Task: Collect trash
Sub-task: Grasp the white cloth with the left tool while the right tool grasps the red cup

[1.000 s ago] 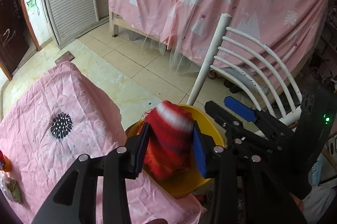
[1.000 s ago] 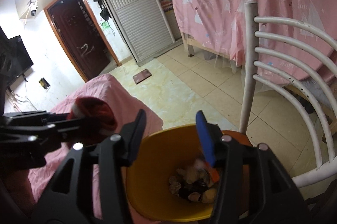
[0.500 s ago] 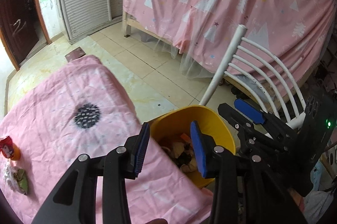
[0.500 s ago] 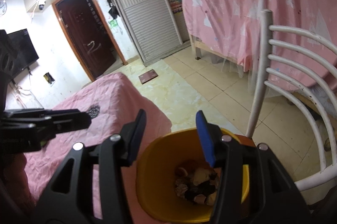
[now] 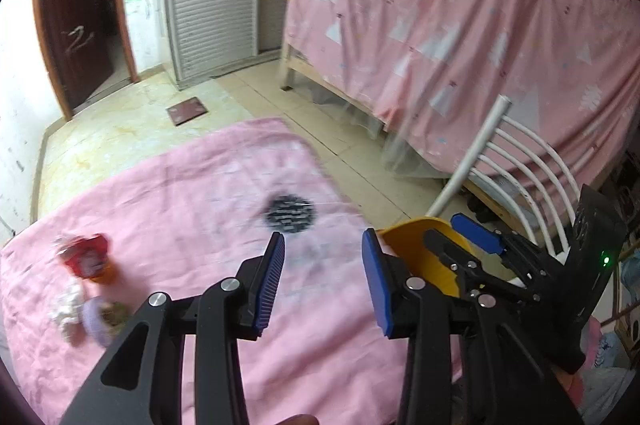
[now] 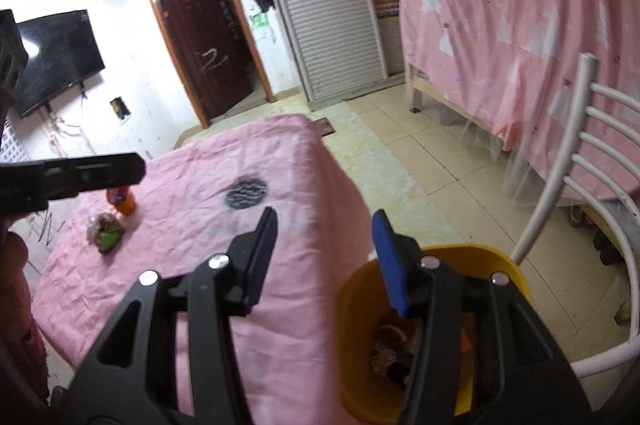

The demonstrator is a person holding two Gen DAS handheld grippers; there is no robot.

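My left gripper point(image 5: 322, 245) is open and empty above the pink-clothed table point(image 5: 192, 185). At the table's left end lie an orange bottle with a red label point(image 5: 88, 259), a crumpled white scrap point(image 5: 66, 305) and a purple-rimmed wrapper point(image 5: 102, 317), all blurred. The yellow bin point(image 5: 416, 249) stands just right of this gripper, off the table's edge. My right gripper point(image 6: 325, 225) is also open and empty, between the table corner and the yellow bin point(image 6: 472, 255), which holds trash point(image 6: 392, 349). The bottle point(image 6: 120, 201) and wrapper point(image 6: 106, 231) show far left, below the left gripper's finger point(image 6: 92, 175).
A white metal chair point(image 6: 560, 193) stands right behind the bin. A bed draped in pink curtain point(image 5: 460, 45) fills the right side. Tiled floor point(image 6: 400, 153) runs toward a brown door point(image 6: 204, 41) and a white shutter wardrobe point(image 6: 328, 5). A black round mark point(image 5: 290, 213) is on the cloth.
The red-and-white striped thing between my left jaws over the bin a second ago is gone from them. Both grippers have swung left from the bin toward the table.
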